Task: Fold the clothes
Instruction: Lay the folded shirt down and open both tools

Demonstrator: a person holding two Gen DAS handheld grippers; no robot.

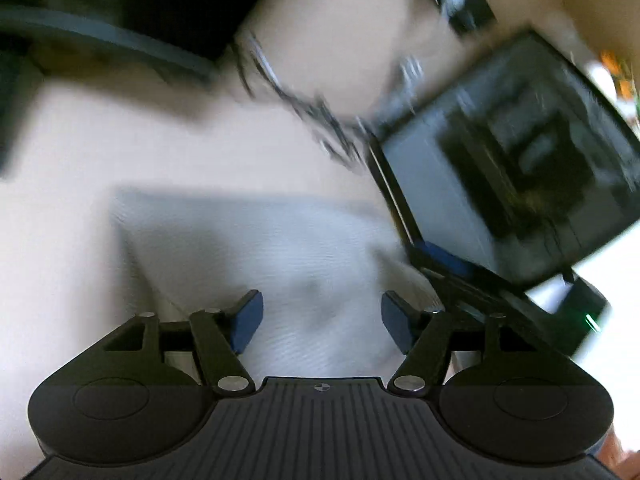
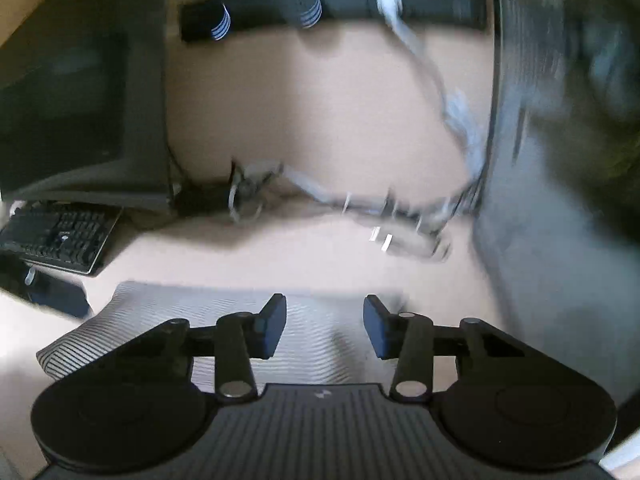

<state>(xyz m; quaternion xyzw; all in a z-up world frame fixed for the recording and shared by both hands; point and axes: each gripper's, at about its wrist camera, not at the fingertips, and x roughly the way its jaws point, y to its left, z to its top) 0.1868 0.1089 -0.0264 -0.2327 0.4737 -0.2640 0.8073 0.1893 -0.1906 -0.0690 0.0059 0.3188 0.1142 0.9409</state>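
Note:
A folded white garment with thin dark stripes [image 1: 256, 248] lies flat on the pale desk, blurred in the left wrist view. My left gripper [image 1: 322, 322] hovers over its near part, jaws open, nothing between the blue pads. In the right wrist view the same striped garment [image 2: 200, 316] lies under and ahead of my right gripper [image 2: 325, 326]. Its jaws are open too, with only cloth showing below the gap. Neither gripper pinches the fabric.
A dark computer case [image 1: 520, 168] stands right of the garment, with tangled cables [image 1: 320, 120] behind it. The right wrist view shows a monitor [image 2: 80, 92], a keyboard [image 2: 56, 236], a power strip [image 2: 332, 8], white cables [image 2: 400, 216] and a dark case [image 2: 560, 160] at right.

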